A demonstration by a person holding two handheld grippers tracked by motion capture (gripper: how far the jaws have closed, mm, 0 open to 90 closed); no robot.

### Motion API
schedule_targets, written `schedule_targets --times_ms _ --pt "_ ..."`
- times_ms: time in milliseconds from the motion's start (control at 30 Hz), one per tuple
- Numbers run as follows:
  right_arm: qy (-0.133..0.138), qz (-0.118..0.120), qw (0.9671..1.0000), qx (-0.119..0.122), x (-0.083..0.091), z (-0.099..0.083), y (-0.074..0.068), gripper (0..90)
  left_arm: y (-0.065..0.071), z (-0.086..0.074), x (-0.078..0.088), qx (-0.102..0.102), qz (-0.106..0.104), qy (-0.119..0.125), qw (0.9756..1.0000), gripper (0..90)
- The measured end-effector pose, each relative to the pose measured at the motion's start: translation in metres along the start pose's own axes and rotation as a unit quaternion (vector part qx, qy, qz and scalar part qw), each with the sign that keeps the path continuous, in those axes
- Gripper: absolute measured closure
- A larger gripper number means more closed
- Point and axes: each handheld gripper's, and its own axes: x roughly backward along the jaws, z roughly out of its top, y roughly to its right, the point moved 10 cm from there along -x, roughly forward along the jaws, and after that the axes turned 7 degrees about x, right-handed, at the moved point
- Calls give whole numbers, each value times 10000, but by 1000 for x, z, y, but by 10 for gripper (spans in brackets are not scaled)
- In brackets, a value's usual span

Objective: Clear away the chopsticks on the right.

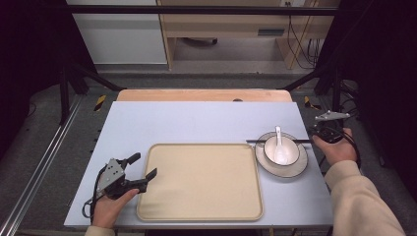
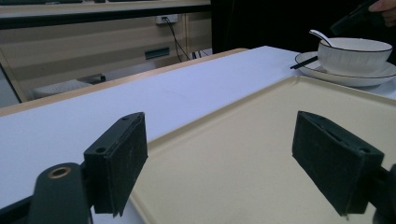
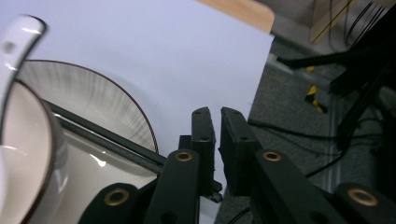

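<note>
A pale bench (image 1: 196,118) stands in a dim room, a wooden edge at its far side and dark floor and cables beyond.

The right tongs (image 1: 319,132) sit at the bench's right edge, jaws nearly together with a thin slit between. The near ends of the black chopsticks (image 1: 278,141) reach to the jaws, but I cannot tell from the right gripper view whether they are pinched. The chopsticks lie across the plate (image 1: 296,169), just behind the bowl (image 1: 290,158), which holds a white spoon (image 1: 279,142).

The left tongs (image 1: 140,169) are wide apart, hovering at the left rim of the empty tan tray (image 1: 201,182), holding nothing.

The step looks like lifting the chopsticks. It would go best with both sticks caught squarely, raised level, and drawn clear of the bowl so the spoon handle is not knocked.

The plate lies just beside the tray's right rim and near the bench's right edge, so the outer side is tight. The tray is open, and the far bench is bare.
</note>
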Motion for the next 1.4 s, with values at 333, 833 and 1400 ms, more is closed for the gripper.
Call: schedule_targets --times_ms 333,833,1400 --pt "-467 125 9988 79 -32 -13 -2 900 2 -3 -3 13 -29 -64 10000 182" --pt "-701 421 9966 70 -13 -40 -15 900 4 -4 -4 -35 -57 -118 9999 182" --pt "80 892 9950 444 25 -36 -42 789 4 -5 -4 -65 -24 -170 9998 182"
